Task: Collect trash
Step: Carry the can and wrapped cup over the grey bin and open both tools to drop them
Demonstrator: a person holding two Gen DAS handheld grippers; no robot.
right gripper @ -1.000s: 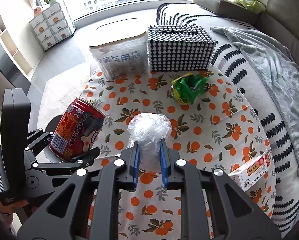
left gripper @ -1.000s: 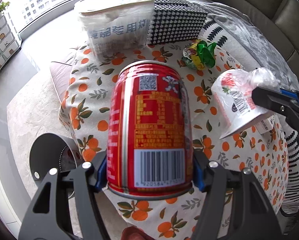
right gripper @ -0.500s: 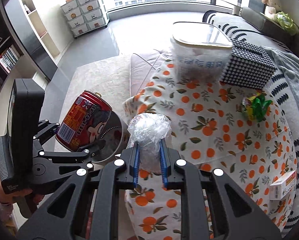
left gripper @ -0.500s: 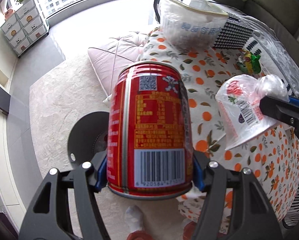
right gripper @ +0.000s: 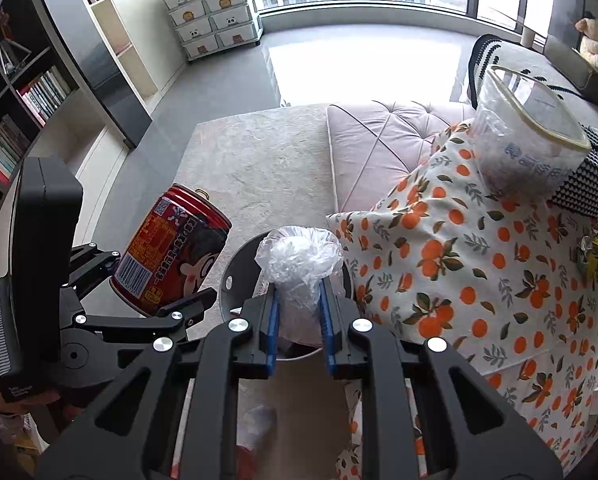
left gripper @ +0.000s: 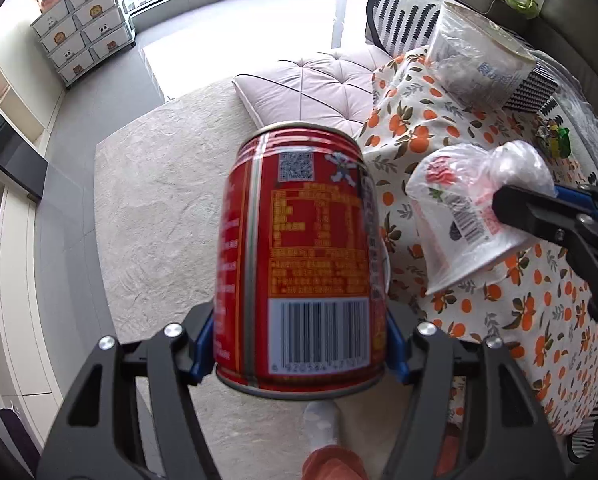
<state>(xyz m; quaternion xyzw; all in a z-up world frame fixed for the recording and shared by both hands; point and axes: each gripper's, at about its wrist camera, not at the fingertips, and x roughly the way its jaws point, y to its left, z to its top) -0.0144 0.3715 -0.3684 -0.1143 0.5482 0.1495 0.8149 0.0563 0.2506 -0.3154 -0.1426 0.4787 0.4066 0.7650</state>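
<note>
Your left hand-held gripper (left gripper: 299, 354) is clamped about half open on a red can (left gripper: 299, 256), held upright over the pale rug (left gripper: 159, 208). Your right hand-held gripper (right gripper: 299, 312) is nearly closed, pinching a crumpled clear plastic bag (right gripper: 299, 264) above a dark round bin (right gripper: 235, 276) that stands on the rug just beside the table (right gripper: 479, 264). Farther back on the orange-print tablecloth sit a green wrapper (right gripper: 597, 254) and a clear tub (right gripper: 527, 136).

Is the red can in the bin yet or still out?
Out. The can sits clamped in the left gripper, beside the bin, not inside.
</note>
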